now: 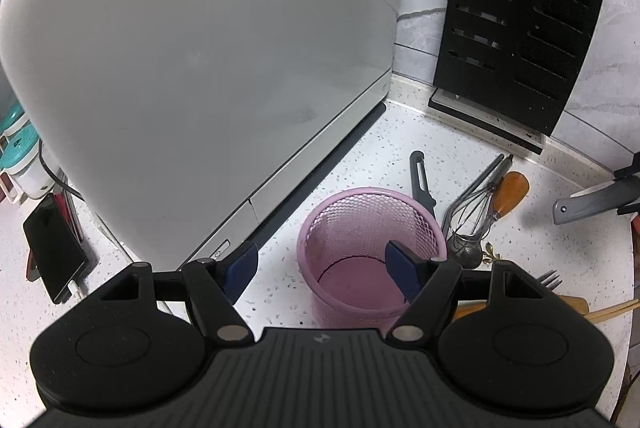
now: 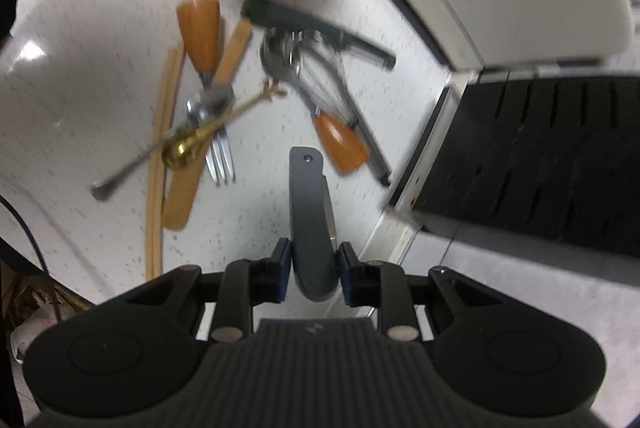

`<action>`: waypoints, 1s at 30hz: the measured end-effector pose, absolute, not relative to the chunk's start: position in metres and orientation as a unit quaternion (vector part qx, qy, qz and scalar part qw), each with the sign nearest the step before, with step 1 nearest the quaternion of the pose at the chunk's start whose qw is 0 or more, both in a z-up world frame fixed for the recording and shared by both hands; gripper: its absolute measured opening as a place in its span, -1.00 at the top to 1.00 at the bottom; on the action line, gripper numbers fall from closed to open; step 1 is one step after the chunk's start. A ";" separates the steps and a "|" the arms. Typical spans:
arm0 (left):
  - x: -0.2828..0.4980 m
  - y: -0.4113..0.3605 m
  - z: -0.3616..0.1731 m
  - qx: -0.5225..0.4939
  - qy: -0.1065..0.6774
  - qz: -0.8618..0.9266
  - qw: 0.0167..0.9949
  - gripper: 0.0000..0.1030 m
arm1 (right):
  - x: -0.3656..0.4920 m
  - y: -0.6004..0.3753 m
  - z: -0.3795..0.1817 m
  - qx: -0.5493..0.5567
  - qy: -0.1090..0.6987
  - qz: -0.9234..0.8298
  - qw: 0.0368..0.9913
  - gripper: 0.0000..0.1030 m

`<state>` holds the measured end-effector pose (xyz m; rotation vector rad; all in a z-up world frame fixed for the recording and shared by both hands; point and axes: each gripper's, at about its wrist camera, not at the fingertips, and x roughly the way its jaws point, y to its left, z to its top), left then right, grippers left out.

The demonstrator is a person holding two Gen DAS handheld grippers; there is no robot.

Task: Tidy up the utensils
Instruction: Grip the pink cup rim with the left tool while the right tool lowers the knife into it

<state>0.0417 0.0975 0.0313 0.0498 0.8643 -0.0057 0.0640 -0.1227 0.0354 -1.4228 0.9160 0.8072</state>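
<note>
My left gripper (image 1: 322,268) is open and empty, hovering just above and in front of an empty pink mesh cup (image 1: 370,252) on the speckled counter. My right gripper (image 2: 313,274) is shut on the grey handle of a knife (image 2: 310,220), held above the counter; the knife also shows at the right edge of the left wrist view (image 1: 596,202). Loose utensils lie on the counter: a whisk (image 2: 328,84), a wood-handled tool (image 2: 340,144), a fork (image 2: 218,152), a gold spoon (image 2: 188,144), chopsticks (image 2: 160,156), a dark peeler (image 2: 316,26). A black knife block (image 1: 520,24) stands at the back right.
A large white appliance (image 1: 200,68) fills the left of the counter. A phone (image 1: 54,248) leans at the far left beside teal containers (image 1: 16,140). The knife block (image 2: 540,156) sits right of my right gripper. The counter edge curves at the lower left in the right wrist view.
</note>
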 end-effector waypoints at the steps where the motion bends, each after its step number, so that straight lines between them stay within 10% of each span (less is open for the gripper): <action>1: 0.041 0.099 0.032 0.021 0.418 -0.002 0.908 -0.66 | 0.062 -0.117 0.042 -0.612 0.390 0.350 0.592 0.56; 12: 0.042 0.116 0.028 -0.008 0.433 0.003 0.901 -0.57 | 0.049 -0.028 0.110 -0.624 0.322 0.397 0.591 0.56; 20: 0.053 0.123 0.014 -0.057 0.481 -0.013 0.875 0.52 | 0.052 0.013 0.097 -0.640 0.317 0.414 0.565 0.56; 30: 0.057 0.129 0.009 -0.109 0.489 -0.023 0.865 0.82 | 0.052 0.043 0.081 -0.669 0.325 0.422 0.518 0.56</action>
